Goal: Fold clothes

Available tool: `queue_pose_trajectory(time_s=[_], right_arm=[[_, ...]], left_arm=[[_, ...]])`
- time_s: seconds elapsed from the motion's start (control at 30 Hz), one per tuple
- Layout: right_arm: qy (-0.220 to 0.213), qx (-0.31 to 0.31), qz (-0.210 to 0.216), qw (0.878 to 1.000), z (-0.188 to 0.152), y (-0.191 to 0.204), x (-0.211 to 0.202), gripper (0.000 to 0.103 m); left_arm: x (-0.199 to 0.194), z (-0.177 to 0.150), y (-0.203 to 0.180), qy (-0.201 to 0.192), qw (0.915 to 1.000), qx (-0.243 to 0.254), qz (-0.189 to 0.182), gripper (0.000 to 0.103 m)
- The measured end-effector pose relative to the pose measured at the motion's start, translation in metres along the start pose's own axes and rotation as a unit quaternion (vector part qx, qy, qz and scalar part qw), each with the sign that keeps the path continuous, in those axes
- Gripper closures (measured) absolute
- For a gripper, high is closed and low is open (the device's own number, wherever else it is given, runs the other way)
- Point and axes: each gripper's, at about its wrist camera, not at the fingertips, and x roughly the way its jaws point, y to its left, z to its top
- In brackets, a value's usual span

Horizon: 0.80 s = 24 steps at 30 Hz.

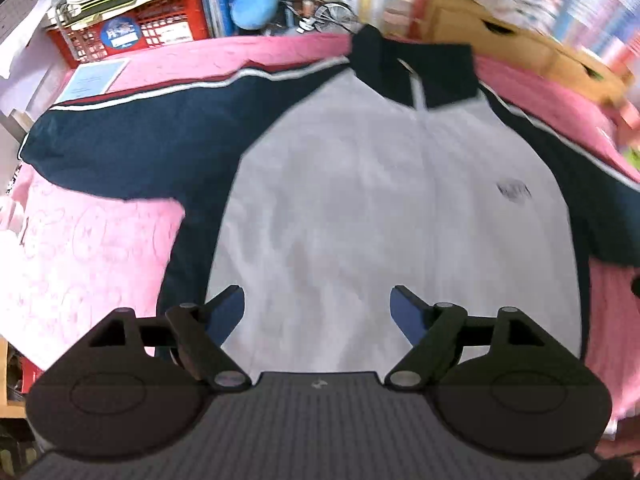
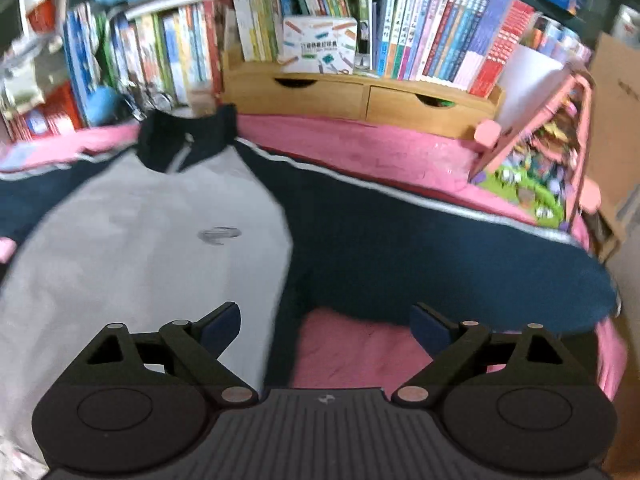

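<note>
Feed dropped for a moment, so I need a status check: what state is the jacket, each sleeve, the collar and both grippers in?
Jacket: spread flat, front up, unfolded.
Collar: lying flat, zip closed.
Left sleeve: stretched outward, not folded in.
Right sleeve: stretched outward, not folded in.
Left gripper: open, holding nothing.
Right gripper: open, holding nothing.

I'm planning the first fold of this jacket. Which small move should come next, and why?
Probably bring the right gripper down onto the navy sleeve just ahead of it. The jacket lies flat and face up on the pink blanket with both sleeves spread out, so nothing is folded yet. Both grippers are open and empty, and the left gripper hangs over the white front.
</note>
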Motion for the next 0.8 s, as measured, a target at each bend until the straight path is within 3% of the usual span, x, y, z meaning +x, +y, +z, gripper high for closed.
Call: queue_pose_trajectory(time_s=[0.1,0.23,0.33,0.47,0.6,0.8], right_arm=[[0.003,0.029,0.000,1.000,-0.024,0.022,-0.037,0.009],[0.010,0.054,-0.032,0.998,-0.068,0.061,-0.096,0.008],[0.008,0.045,-0.033,0.998,-0.105,0.097,-0.138,0.002],[0.016,0.018,-0.053,0.998,-0.145,0.143,-0.182,0.001],[0.010,0.005,-0.059,0.998,-0.159,0.170,-0.213,0.001],[-0.050,-0.081,-0.087,0.992,-0.149,0.186,-0.251,0.000]], left_arm=[[-0.013,-0.025,0.004,0.012,0.9996,0.011,-0.023,0.022],[-0.033,-0.066,0.022,0.023,0.9985,0.031,-0.038,0.022],[-0.054,-0.096,0.035,0.013,0.9969,0.054,-0.057,0.018],[-0.074,-0.123,0.042,0.008,0.9936,0.083,-0.075,0.018],[-0.094,-0.140,0.042,-0.001,0.9903,0.107,-0.088,0.017],[-0.118,-0.150,0.015,-0.038,0.9778,0.174,-0.111,0.015]])
